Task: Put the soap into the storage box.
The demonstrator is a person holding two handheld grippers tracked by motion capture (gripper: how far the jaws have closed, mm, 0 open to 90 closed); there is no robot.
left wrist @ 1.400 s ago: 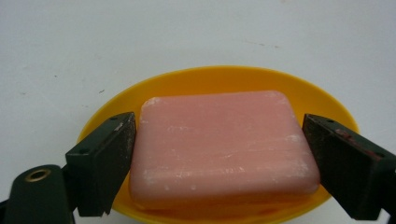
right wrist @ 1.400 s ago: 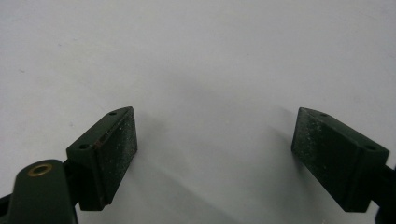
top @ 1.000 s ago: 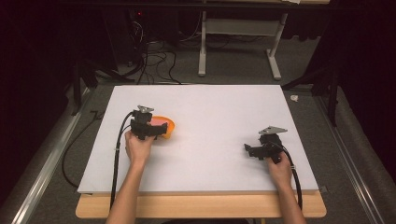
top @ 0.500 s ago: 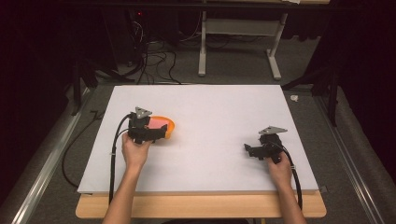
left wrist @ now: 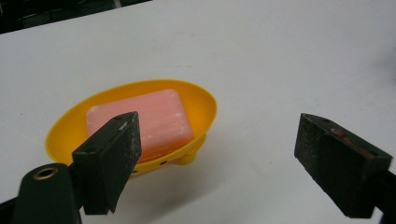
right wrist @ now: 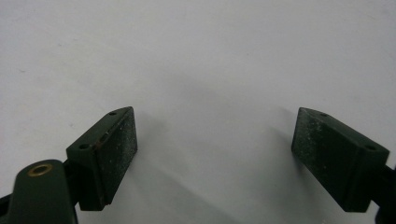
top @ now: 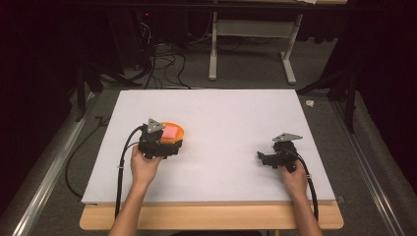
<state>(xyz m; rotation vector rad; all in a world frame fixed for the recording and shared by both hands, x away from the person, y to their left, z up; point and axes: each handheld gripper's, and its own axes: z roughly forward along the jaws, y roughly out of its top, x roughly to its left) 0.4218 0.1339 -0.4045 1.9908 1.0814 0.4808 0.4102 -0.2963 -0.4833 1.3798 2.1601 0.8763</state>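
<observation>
Left gripper sits with jaws spread wide just short of the yellow soap dish, pink soap bar lying inside it, on the left side of the white tabletop. Over on the right, the right gripper hangs wide apart above bare tabletop, gripping nothing.

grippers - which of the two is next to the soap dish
The left gripper, held beside the orange soap dish with the pink soap in it, jaws open. The right gripper is over bare white table.
</observation>
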